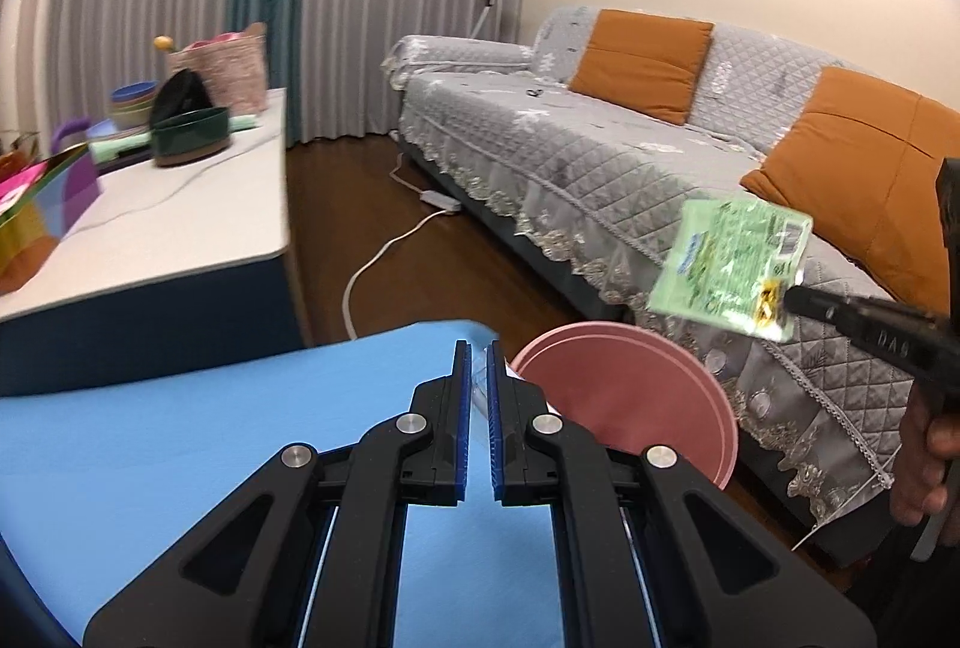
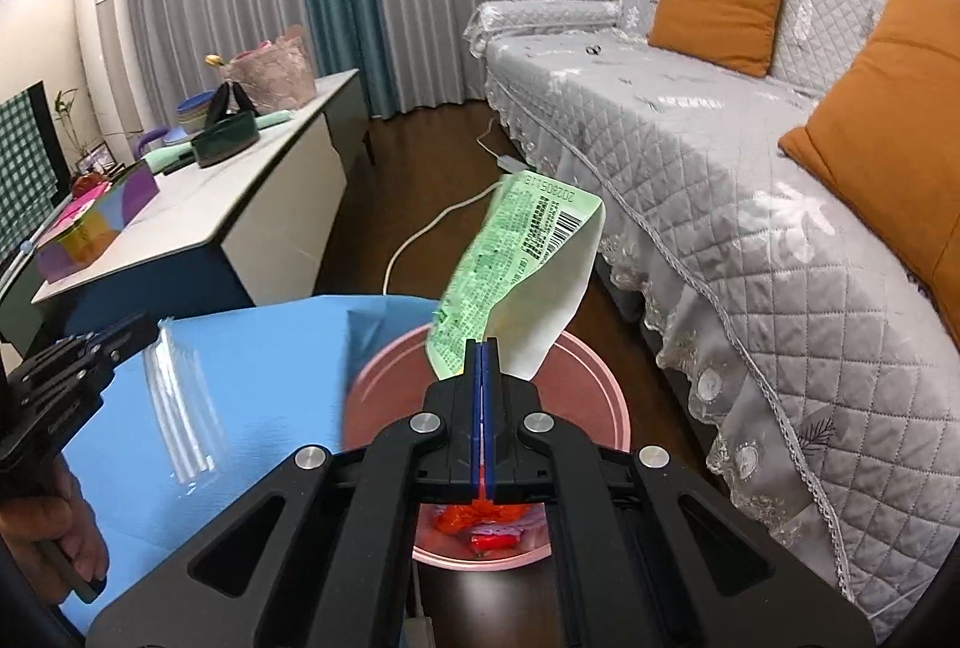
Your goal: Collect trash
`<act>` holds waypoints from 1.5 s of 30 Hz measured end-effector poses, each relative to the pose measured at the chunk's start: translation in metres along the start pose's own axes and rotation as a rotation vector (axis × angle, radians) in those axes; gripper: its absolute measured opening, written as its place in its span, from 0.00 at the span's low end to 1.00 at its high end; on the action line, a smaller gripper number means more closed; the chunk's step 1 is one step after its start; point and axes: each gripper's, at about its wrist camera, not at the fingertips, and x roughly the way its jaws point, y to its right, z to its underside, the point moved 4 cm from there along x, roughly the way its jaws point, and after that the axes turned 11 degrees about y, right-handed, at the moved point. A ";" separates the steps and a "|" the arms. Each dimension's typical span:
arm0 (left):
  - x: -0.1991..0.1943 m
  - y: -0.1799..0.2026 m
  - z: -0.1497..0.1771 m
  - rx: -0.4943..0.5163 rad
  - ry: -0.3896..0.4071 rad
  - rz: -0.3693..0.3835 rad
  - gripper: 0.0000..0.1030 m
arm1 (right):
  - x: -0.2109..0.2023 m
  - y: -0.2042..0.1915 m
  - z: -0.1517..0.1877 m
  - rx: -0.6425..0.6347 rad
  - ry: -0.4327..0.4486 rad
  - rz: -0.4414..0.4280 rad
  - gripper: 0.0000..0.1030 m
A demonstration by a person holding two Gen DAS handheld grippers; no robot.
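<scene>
My right gripper (image 2: 483, 345) is shut on a corner of a green printed snack wrapper (image 2: 516, 258), which hangs above a pink bin (image 2: 623, 408). Red and orange trash (image 2: 480, 522) lies in the bottom of the bin. In the left wrist view the same green wrapper (image 1: 732, 270) hangs at the tip of the right gripper (image 1: 792, 297), above and to the right of the pink bin (image 1: 630, 408). My left gripper (image 1: 478, 348) is shut on a clear plastic wrapper (image 1: 478, 390). From the right wrist, the left gripper (image 2: 153, 324) holds that clear wrapper (image 2: 180, 402) over the blue table, left of the bin.
A blue-covered table (image 1: 180, 438) lies under the left gripper. A grey quilted sofa (image 2: 750, 180) with orange cushions (image 2: 717, 0) runs along the right. A white cabinet (image 2: 240, 204) with bowls and boxes stands at the left. A white power cable (image 1: 372, 264) crosses the dark floor.
</scene>
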 end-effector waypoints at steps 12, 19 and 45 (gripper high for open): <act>0.077 0.050 0.007 0.033 -0.053 0.090 0.05 | 0.037 0.019 0.015 0.046 -0.098 0.005 0.00; 0.113 0.056 0.024 0.023 -0.136 0.123 0.35 | 0.047 0.025 0.019 0.074 -0.118 -0.004 0.05; -0.122 -0.045 0.004 -0.074 0.032 -0.067 0.85 | -0.046 -0.078 0.011 -0.063 0.023 -0.042 0.95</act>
